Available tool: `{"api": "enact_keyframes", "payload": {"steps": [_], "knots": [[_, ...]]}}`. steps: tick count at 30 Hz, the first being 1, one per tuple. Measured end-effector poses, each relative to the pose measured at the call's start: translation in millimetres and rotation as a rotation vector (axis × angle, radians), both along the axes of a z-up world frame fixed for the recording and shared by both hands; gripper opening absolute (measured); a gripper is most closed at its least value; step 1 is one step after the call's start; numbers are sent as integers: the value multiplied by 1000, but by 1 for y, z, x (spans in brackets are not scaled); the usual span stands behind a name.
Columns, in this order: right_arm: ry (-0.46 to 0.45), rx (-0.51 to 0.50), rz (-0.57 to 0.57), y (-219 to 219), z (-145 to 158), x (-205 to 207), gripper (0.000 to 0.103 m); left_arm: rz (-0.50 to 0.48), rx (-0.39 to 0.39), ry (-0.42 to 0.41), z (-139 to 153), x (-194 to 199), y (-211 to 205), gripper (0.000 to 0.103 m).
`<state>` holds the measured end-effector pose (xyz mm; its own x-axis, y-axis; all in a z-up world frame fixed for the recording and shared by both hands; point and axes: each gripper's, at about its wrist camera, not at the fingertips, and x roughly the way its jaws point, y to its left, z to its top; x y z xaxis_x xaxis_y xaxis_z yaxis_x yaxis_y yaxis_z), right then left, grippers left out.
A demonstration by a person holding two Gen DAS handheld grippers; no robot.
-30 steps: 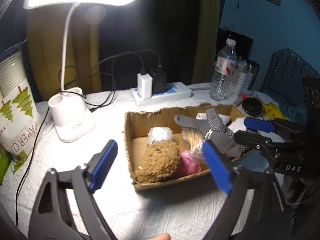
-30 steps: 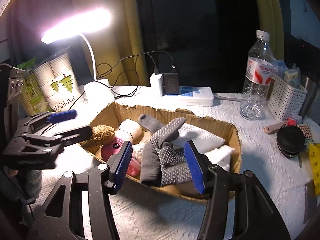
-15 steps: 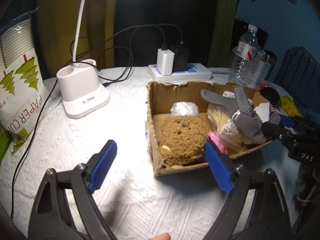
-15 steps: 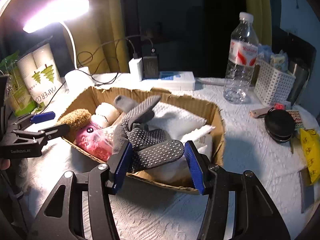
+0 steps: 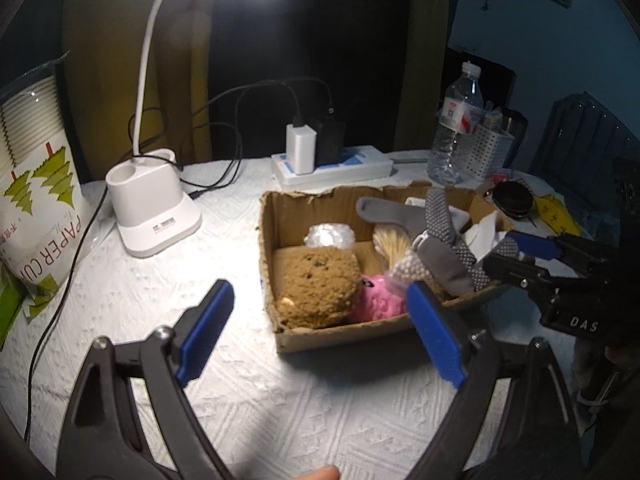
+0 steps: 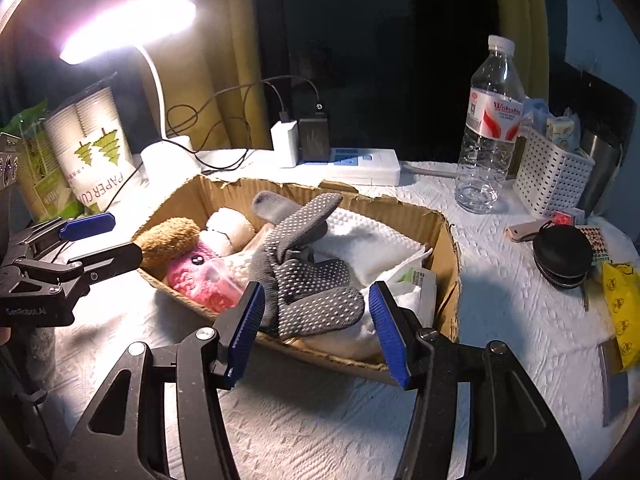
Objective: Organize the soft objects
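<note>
The left tool (image 5: 318, 336) gapes before a cardboard box (image 5: 340, 332) holding a brown, perhaps plush, toy (image 5: 318, 284).

box (image 6: 448, 240): rough torn corrugated cardboard | glove (image 6: 308, 276): grey knit, rubbery dots | brown toy (image 5: 316, 280): fuzzy plush (nubbly) | tablecloth (image 5: 320, 400): white embossed matt | bottle (image 6: 490, 128): clear glossy plastic

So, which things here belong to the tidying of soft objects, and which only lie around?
Job: cardboard box, grey dotted glove, brown plush, pink knitted toy, white cloth.

Lying about: desk lamp, power strip, water bottle, white basket, paper cups.
</note>
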<state>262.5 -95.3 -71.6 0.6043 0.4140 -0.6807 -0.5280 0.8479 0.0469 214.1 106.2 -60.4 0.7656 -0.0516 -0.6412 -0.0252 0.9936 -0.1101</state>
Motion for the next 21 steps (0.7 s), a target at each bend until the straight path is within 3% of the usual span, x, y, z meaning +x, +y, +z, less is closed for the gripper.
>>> {"api": "enact_keyframes", "payload": {"steps": [21], "knots": [[-60,22,-8,-17,24,-61,57,-32,2,-67,22,-65,-25,89]]}}
